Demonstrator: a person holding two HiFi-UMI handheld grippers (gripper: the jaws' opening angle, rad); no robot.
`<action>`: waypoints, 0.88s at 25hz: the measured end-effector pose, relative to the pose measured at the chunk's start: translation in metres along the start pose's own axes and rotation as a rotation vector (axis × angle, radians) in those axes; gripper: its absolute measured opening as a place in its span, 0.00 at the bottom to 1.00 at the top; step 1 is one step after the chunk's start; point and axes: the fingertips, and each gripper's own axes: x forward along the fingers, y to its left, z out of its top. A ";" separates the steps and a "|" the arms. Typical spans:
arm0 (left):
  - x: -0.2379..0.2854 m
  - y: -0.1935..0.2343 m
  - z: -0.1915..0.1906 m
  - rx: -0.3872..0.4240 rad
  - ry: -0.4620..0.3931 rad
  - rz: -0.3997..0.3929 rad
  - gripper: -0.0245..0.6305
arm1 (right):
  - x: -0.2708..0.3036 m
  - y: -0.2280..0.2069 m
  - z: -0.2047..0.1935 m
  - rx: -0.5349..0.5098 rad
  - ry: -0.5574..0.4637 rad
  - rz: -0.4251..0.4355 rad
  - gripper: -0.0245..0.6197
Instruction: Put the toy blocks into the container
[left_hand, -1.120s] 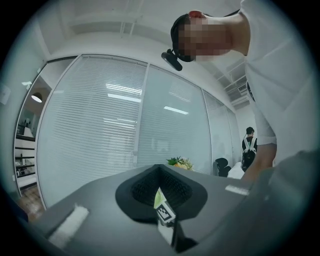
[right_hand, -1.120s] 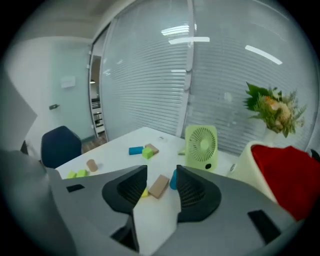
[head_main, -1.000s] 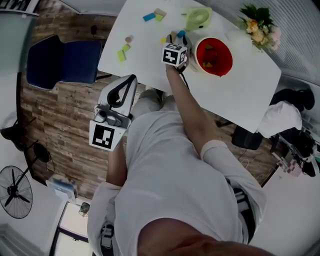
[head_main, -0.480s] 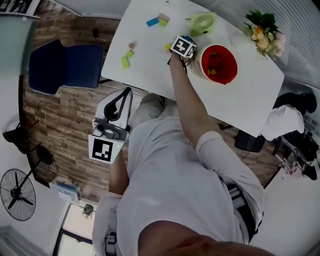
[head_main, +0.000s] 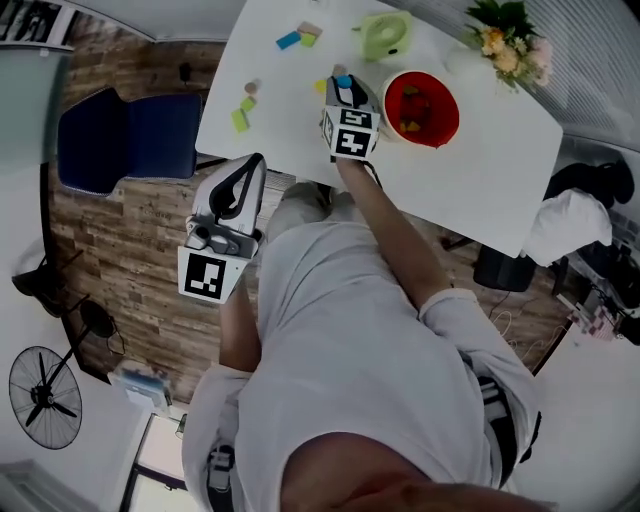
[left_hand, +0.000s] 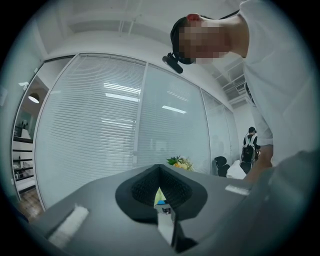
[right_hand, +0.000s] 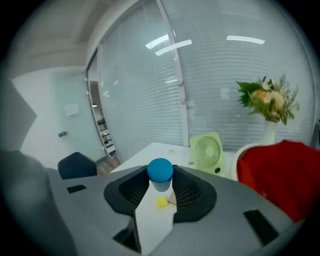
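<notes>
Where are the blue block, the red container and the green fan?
blue block (right_hand: 160, 170): right gripper view, on its rounded top.
red container (right_hand: 280, 172): right gripper view, on its red wall.
green fan (right_hand: 206, 151): right gripper view, on its front grille.

Head view: steeply down from high over the white table (head_main: 480, 170). Left gripper view: level, from beside the table. Right gripper view: close above it, sharing the green fan (right_hand: 209, 151).

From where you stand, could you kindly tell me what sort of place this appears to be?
Most likely an office or meeting room: glass partition walls with blinds, a white table, and a blue chair on wood-look flooring.
</notes>
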 end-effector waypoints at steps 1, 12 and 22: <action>0.002 -0.003 0.001 0.001 -0.004 -0.004 0.03 | -0.025 0.008 0.011 -0.032 -0.036 0.055 0.25; 0.027 -0.033 0.015 0.021 -0.058 -0.041 0.03 | -0.179 -0.104 0.064 -0.528 -0.108 0.056 0.25; 0.017 -0.050 0.026 0.054 -0.068 -0.019 0.03 | -0.128 -0.146 0.005 -0.659 0.220 0.144 0.41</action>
